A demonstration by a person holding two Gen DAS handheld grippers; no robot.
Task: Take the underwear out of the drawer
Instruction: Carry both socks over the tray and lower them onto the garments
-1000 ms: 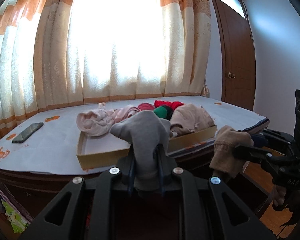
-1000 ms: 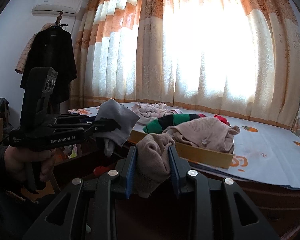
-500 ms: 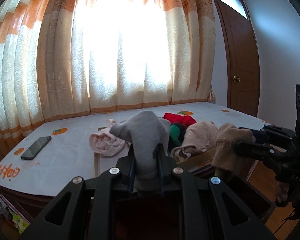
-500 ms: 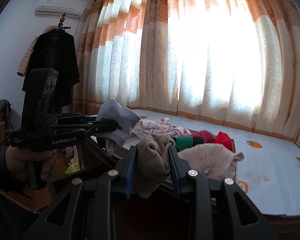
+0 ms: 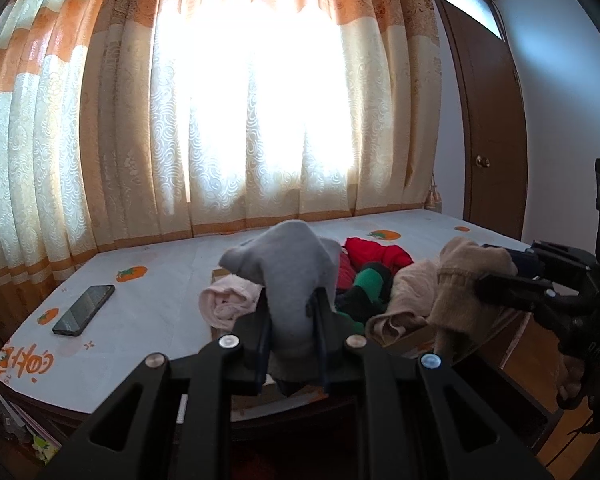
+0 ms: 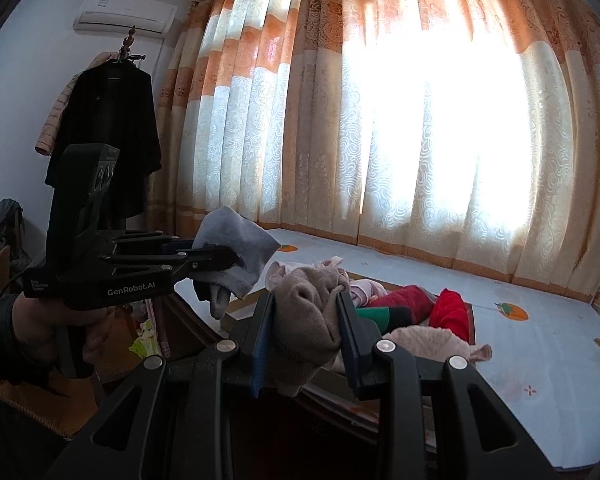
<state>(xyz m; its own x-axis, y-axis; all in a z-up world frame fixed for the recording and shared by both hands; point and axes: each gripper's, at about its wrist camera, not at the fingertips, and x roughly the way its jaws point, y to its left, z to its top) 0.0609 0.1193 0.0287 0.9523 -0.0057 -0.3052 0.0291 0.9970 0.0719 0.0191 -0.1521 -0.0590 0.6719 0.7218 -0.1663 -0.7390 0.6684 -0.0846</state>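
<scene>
My left gripper [image 5: 293, 300] is shut on a grey piece of underwear [image 5: 288, 256], which bulges up above the pads. My right gripper [image 6: 305, 304] is shut on a bunched tan piece of underwear [image 6: 308, 336]. Both are held in the air, in front of and above the shallow yellowish drawer [image 6: 236, 314] that lies on the bed. A heap of clothes remains in the drawer: pink [image 5: 224, 300], red [image 5: 376, 254], green-and-black [image 5: 370, 284] and beige [image 6: 432, 340]. In the left wrist view the right gripper [image 5: 484, 270] holds the tan piece [image 5: 460, 280]. In the right wrist view the left gripper [image 6: 228, 258] holds the grey piece [image 6: 240, 248].
The bed [image 5: 160, 280] has a white sheet with orange prints, and a dark phone [image 5: 84, 310] lies on its left part. Orange-and-cream curtains [image 5: 100, 120] hang behind. A brown door [image 5: 492, 140] stands right. A coat rack with a dark coat [image 6: 108, 140] stands left. A hand [image 6: 48, 320] grips the left handle.
Both grippers have risen with their garments still clamped. The drawer and bed now sit lower and farther off in both views.
</scene>
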